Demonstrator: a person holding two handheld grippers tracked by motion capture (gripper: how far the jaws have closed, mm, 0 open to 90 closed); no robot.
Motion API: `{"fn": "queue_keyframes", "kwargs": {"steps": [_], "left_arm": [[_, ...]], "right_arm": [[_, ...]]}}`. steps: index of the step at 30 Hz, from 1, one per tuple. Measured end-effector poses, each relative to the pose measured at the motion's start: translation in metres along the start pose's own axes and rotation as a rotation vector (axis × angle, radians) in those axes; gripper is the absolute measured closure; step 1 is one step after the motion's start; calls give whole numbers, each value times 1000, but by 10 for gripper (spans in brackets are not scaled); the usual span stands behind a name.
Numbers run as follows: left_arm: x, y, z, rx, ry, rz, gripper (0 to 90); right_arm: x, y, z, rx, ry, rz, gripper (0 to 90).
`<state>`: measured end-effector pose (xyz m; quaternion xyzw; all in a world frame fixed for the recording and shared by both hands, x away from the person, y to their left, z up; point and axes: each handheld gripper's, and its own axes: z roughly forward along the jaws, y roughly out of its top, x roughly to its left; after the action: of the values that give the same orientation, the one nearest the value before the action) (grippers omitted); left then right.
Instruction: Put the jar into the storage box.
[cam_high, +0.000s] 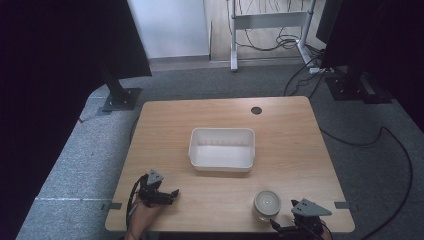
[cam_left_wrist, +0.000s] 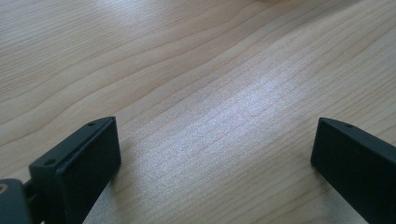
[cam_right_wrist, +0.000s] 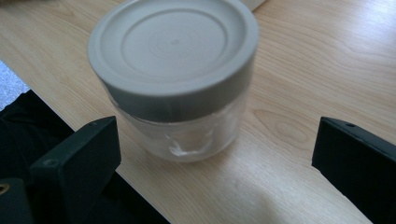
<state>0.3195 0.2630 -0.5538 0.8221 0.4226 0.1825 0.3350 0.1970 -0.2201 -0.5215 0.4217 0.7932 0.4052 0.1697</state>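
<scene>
On the wooden table (cam_high: 295, 150), a lidded jar (cam_high: 267, 204) sits lower right, just beside the wide-open right gripper (cam_high: 287, 231); left gripper (cam_high: 172, 195) also wide.

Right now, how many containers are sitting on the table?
2: a white tub at the table's middle, and a lidded clear jar near the front edge, just before the right gripper.

A white rectangular plastic tub (cam_high: 222, 149) sits near the middle of the wooden table (cam_high: 290, 135), its long sides running across it. A small dark round grommet hole (cam_high: 256, 110) marks the tabletop close to the far edge. Grey carpet (cam_high: 80, 160) surrounds the table. Beyond it stands a white desk frame (cam_high: 267, 22) with cables hanging beneath, and black cables (cam_high: 395, 145) trail over the carpet at the right. A black stand base (cam_high: 120, 99) rests at the far left.
</scene>
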Motion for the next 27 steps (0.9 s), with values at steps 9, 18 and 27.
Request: {"fn": "queue_keyframes", "kwargs": {"steps": [9, 18, 27], "left_arm": [[0, 0, 0, 0, 0, 0, 13], [0, 0, 0, 0, 0, 0, 13], [0, 0, 0, 0, 0, 0, 13]], "right_arm": [[8, 5, 14, 2, 8, -18, 9], [11, 9, 26, 2, 13, -25, 19], [13, 11, 33, 6, 19, -27, 35]]}}
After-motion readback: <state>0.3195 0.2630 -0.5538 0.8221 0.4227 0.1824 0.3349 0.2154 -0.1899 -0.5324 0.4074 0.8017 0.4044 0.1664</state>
